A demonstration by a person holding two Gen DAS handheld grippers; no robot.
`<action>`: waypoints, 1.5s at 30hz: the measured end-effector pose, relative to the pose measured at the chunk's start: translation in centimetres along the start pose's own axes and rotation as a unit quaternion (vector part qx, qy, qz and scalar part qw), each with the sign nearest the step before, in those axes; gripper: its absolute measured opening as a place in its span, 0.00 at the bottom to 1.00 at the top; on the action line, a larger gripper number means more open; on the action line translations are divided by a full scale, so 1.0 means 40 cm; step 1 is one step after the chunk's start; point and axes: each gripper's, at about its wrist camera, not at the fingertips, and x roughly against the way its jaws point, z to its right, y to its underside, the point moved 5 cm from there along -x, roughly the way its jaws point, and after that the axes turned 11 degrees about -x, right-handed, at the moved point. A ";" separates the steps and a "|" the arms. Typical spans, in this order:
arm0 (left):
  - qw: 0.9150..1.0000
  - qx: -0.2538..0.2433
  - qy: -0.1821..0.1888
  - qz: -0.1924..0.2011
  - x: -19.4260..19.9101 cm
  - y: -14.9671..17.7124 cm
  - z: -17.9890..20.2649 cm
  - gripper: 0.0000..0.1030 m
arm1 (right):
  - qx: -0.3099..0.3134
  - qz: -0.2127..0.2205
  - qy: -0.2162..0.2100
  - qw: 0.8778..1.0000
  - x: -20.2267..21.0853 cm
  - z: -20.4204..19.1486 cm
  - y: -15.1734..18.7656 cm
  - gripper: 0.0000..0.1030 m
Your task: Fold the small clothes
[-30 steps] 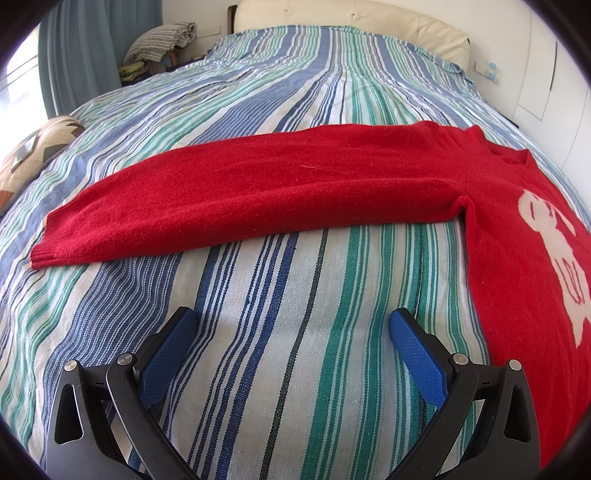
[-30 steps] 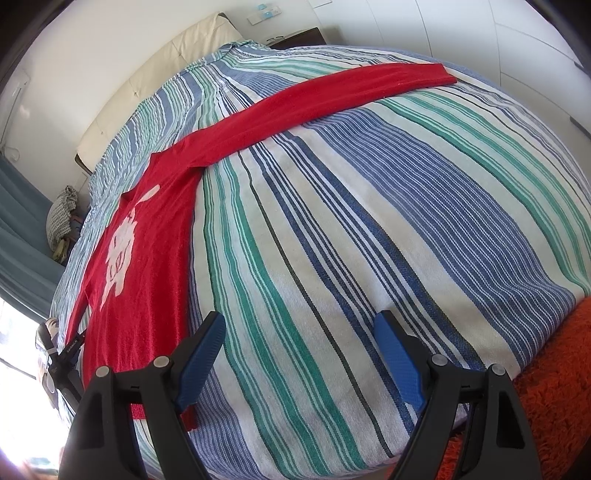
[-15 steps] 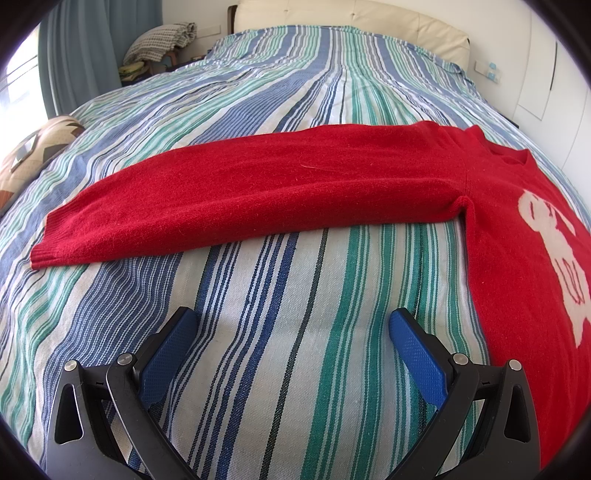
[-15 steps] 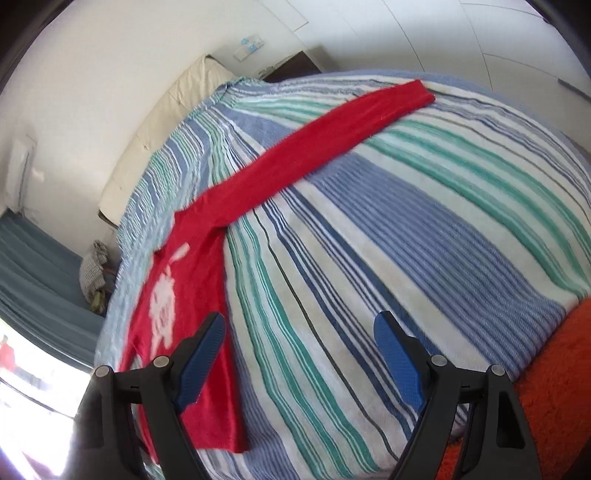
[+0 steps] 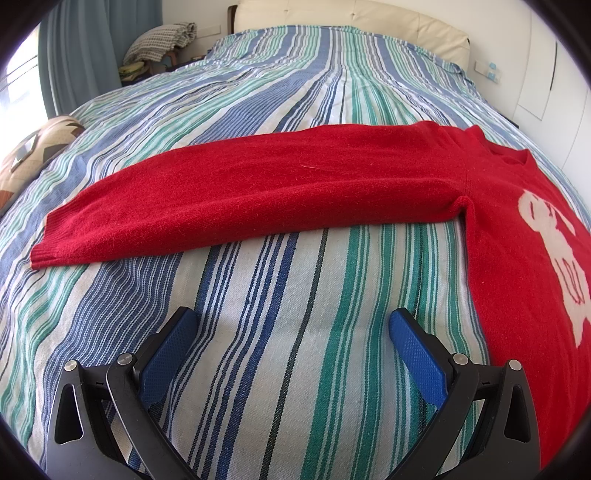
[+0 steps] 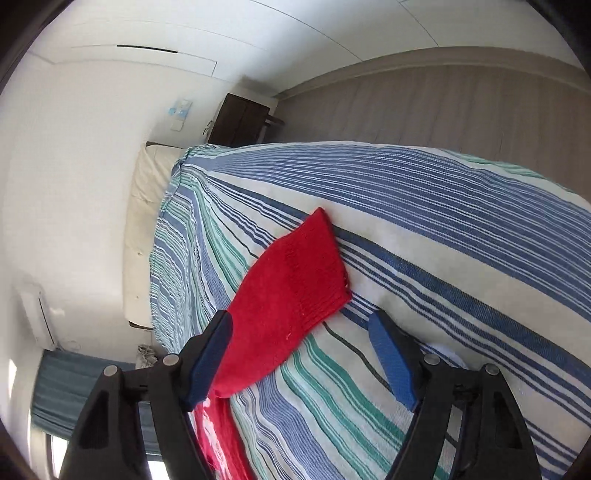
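A red knitted sweater (image 5: 280,192) with a white figure on its chest lies flat, face up, on the striped bed. One sleeve stretches out to the left in the left wrist view, cuff (image 5: 48,240) at the far left. My left gripper (image 5: 291,325) is open and empty, just short of that sleeve, over bare bedspread. In the right wrist view the other sleeve's ribbed cuff (image 6: 314,280) lies right in front of my right gripper (image 6: 301,321), which is open, tilted, with the cuff end between its blue fingers (image 6: 391,354).
The blue, green and white striped bedspread (image 5: 258,369) covers the whole bed. A cream headboard (image 5: 351,14) and white walls lie beyond. A patterned cushion (image 5: 33,147) sits at the left edge. A dark nightstand (image 6: 240,118) stands by the bed head.
My right gripper has swung and rolled over to the far sleeve's cuff, which now fills the space between its fingers. The left gripper and sweater have not moved.
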 end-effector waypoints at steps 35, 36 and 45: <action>0.994 0.101 0.032 0.000 0.174 0.148 -0.105 0.99 | 0.394 -0.362 -0.055 0.843 -0.606 -0.693 1.101 0.60; 0.994 0.104 0.029 0.005 0.174 0.144 -0.110 0.99 | 0.376 -0.381 -0.076 0.841 -0.600 -0.689 1.104 0.60; 0.996 0.092 0.011 -0.006 0.141 0.141 -0.095 0.99 | 0.302 -0.310 0.028 0.901 -0.608 -0.528 0.807 0.60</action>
